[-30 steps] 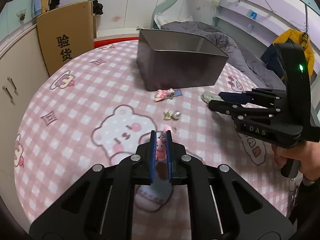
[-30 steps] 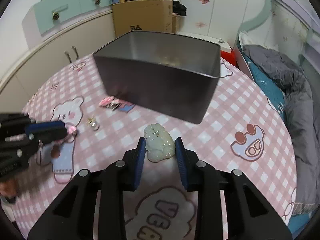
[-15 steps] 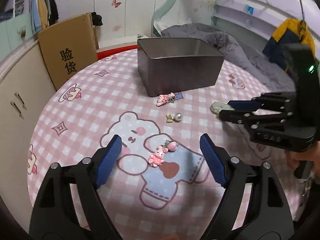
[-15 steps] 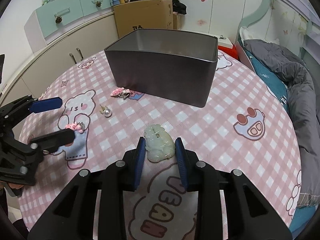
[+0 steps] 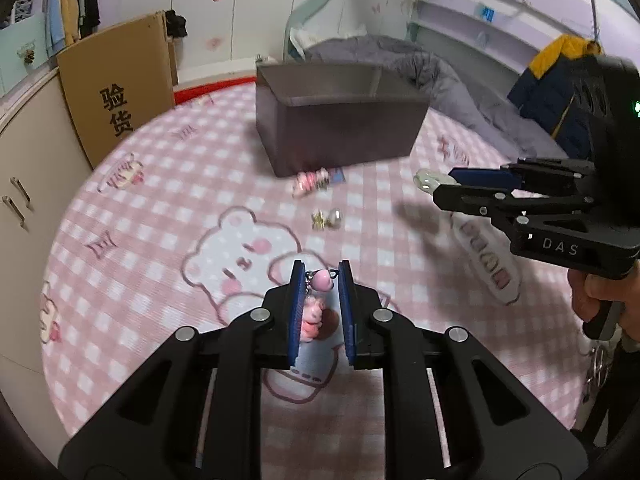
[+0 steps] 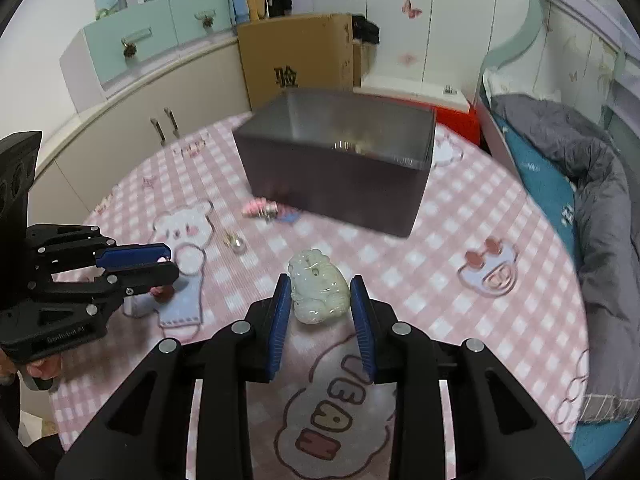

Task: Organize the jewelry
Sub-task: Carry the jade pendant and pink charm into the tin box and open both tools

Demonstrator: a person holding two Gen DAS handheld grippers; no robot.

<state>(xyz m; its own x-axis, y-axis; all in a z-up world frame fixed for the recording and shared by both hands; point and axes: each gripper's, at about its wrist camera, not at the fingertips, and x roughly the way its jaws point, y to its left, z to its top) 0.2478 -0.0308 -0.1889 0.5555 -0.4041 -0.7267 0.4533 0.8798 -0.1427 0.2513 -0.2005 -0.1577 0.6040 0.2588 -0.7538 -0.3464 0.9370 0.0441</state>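
Left gripper (image 5: 320, 276) reclosed around pink charm (image 5: 313, 312), right gripper (image 6: 319, 288) still clamping jade pendant (image 6: 318, 292)

Bedroom – white wardrobe (image 6: 400, 20) with butterfly stickers, mint drawers (image 6: 160, 40), cardboard box (image 6: 296, 56), bed (image 6: 580, 184) with grey duvet

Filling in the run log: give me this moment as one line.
left claw: closed around pink charm | right claw: shut on jade carving | gray box: open, behind | pearl earring, pink clip: on tablecloth
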